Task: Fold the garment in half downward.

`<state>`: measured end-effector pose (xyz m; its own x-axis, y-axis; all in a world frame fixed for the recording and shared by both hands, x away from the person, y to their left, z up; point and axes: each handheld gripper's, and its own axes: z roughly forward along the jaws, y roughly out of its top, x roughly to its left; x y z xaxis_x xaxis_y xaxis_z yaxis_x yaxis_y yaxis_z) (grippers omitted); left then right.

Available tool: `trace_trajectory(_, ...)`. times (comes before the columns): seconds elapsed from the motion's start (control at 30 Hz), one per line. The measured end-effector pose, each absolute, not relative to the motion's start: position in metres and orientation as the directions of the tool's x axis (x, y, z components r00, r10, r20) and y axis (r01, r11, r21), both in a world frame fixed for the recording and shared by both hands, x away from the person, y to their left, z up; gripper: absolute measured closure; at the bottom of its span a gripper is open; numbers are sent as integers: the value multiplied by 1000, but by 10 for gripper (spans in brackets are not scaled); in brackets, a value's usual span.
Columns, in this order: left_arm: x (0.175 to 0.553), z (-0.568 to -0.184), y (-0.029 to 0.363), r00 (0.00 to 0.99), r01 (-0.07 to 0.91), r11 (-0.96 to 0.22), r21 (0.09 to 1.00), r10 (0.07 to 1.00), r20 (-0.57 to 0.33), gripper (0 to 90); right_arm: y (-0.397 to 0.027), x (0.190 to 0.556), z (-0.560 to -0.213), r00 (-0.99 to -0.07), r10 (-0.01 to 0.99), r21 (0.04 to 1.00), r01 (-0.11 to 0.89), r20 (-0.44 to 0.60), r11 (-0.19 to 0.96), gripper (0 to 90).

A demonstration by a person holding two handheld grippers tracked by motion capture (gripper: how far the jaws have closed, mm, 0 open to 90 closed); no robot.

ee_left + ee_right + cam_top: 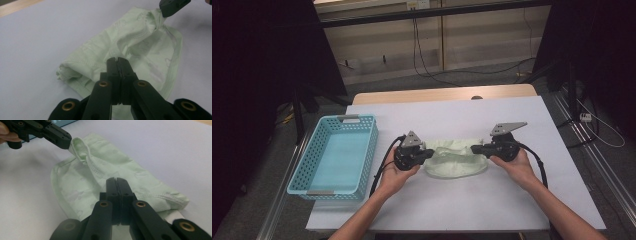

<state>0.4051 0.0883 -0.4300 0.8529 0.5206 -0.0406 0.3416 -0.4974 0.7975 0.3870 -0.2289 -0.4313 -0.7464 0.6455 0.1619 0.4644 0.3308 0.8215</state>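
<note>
Both grippers clamped tight on the green cloth (456, 161), left gripper (428, 154) on its left end, right gripper (476, 149) on its right, cloth bunched on the table (492, 200) beside the basket (307, 186); looks like early stage, basket empty, folding or transfer not yet done

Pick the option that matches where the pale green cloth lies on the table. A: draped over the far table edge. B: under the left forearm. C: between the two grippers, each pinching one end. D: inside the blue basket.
C: the pale green cloth lies on the white table cover with the left gripper shut on one end and the right gripper shut on the other; the blue basket stands apart.
</note>
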Motion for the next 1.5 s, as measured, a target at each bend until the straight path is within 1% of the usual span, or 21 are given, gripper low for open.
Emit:
trace_trajectory(0.4,400,-440,84,863,345,-534,772,503,-38,892,-235,376,-432,-755,635,820,463,165,336,900)
trace_trajectory(0.7,398,-439,83,876,344,-545,765,480,-51,892,-230,372,-436,-768,622,796,468,152,384,900)
trace_trajectory(0.93,398,-442,82,878,340,-577,743,477,-32,889,-228,369,-438,-768,624,772,481,142,416,900)
trace_trajectory(1.17,393,-445,80,888,330,-583,743,458,-35,888,-229,366,-446,-768,623,761,491,148,424,900)
trace_trajectory(1.5,385,-453,81,890,341,-594,729,454,-47,887,-230,361,-452,-766,627,742,500,139,447,900)
